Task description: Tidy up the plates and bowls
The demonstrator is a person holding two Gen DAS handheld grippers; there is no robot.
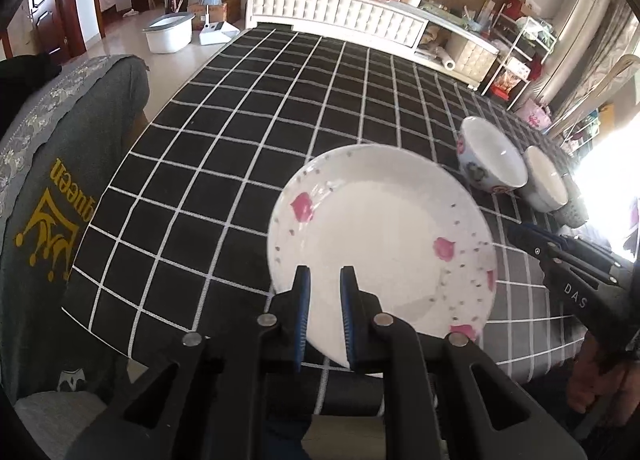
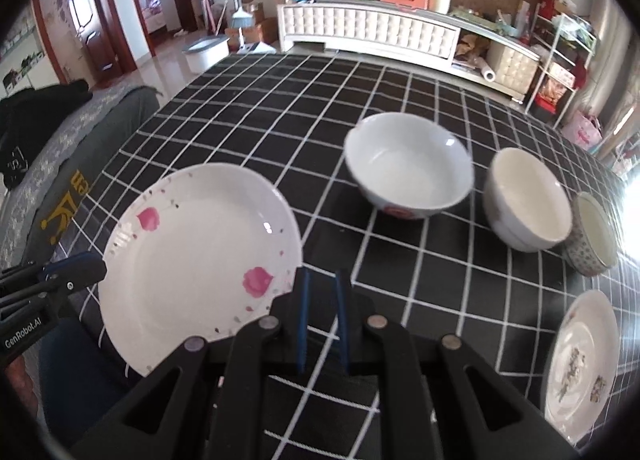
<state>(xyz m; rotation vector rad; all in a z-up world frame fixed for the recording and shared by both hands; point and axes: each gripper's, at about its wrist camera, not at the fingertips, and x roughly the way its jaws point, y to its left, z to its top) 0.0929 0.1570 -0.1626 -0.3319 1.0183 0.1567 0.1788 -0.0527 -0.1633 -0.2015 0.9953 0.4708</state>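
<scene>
1. The pink-flowered plate (image 1: 380,244) is clamped at its near rim by the left gripper (image 1: 325,314); its fingers (image 1: 303,300) are closed on the edge, one above and one below.
2. The plate is held by the rim, probably so that it can be carried clear of the checked worktop (image 1: 248,132) and set onto another plate. From the right wrist view it is judged to be lifted, with its far edge tipped upward.
3. The plate is round, so no long axis applies. Its open face points up and toward the holder; the gripped edge lies at 6 o'clock in the left wrist view.
4. The right gripper (image 2: 322,316) is empty. Its fingers (image 2: 303,312) are nearly closed on nothing, just beside the plate's rim at 3 o'clock.
5. Three bowls stand upright in a row at 1 to 3 o'clock in the right wrist view: a white bowl (image 2: 408,168), a cream bowl (image 2: 528,200) and a patterned bowl (image 2: 594,236).
6. A second plate (image 2: 580,364) lies flat at 4 o'clock, judged the likely stacking place.
</scene>
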